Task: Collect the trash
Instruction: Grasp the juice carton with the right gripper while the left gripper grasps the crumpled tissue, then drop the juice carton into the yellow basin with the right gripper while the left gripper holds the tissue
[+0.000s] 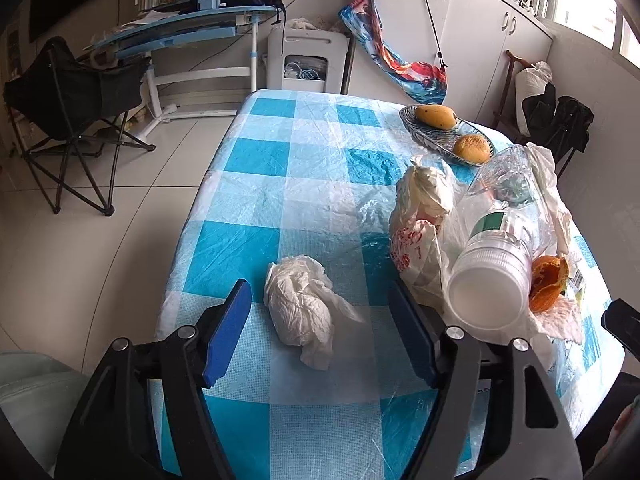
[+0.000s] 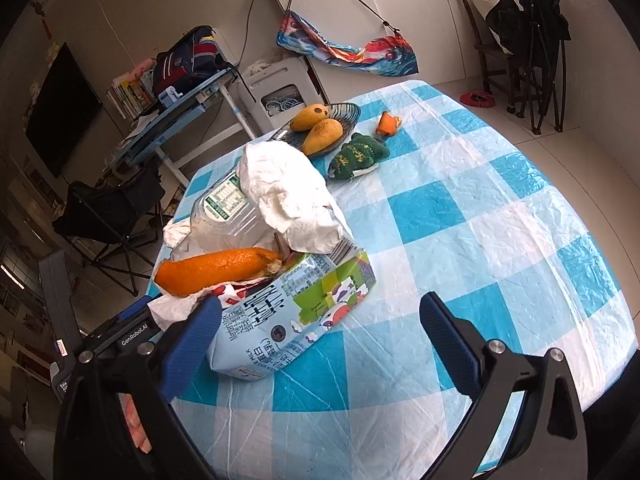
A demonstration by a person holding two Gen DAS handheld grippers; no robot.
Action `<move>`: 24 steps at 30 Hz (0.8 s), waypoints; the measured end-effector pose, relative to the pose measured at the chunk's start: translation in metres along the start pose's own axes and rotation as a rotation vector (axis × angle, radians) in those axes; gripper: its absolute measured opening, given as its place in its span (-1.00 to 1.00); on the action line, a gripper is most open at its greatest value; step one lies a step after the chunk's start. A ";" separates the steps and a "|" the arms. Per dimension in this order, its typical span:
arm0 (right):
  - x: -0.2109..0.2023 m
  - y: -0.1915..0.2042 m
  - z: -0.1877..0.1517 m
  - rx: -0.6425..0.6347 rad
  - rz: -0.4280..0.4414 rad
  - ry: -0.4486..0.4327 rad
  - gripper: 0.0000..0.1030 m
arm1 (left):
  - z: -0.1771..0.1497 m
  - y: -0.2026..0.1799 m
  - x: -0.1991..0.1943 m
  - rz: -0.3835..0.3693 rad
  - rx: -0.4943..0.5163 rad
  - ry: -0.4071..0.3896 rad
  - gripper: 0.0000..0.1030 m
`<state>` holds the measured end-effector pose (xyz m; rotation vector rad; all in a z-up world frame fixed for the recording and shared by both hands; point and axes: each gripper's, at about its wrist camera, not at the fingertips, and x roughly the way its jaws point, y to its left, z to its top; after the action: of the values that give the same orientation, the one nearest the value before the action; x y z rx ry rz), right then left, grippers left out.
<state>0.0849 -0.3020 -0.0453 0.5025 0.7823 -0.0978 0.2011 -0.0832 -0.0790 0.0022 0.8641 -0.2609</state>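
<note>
Claws left (image 1: 320, 332) and right (image 2: 320, 344) gape empty; two mangoes (image 2: 322, 134), one carton (image 2: 288, 312).

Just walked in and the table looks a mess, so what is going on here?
A person is clearing trash off the checked tablecloth with a gripper in each hand. The left gripper is open, its fingers on either side of a crumpled tissue that lies apart from the rest. The right gripper is open and holds nothing, beside a pile of trash: a milk carton, orange peel, a plastic bottle and paper towel. The mangoes sit in a dish behind it.
</note>
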 end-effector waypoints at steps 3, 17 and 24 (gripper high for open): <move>0.023 0.002 0.005 0.022 -0.012 0.073 0.49 | -0.003 0.002 0.001 -0.027 -0.010 0.014 0.15; 0.038 0.016 0.013 -0.419 0.032 0.389 0.30 | -0.019 0.001 -0.010 -0.134 0.019 0.050 -0.43; 0.018 -0.005 -0.002 -0.439 -0.018 0.429 0.37 | -0.023 0.014 -0.014 -0.174 -0.046 0.059 -0.43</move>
<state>0.0955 -0.3037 -0.0610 0.0949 1.1919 0.1693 0.1786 -0.0638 -0.0852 -0.1089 0.9301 -0.4052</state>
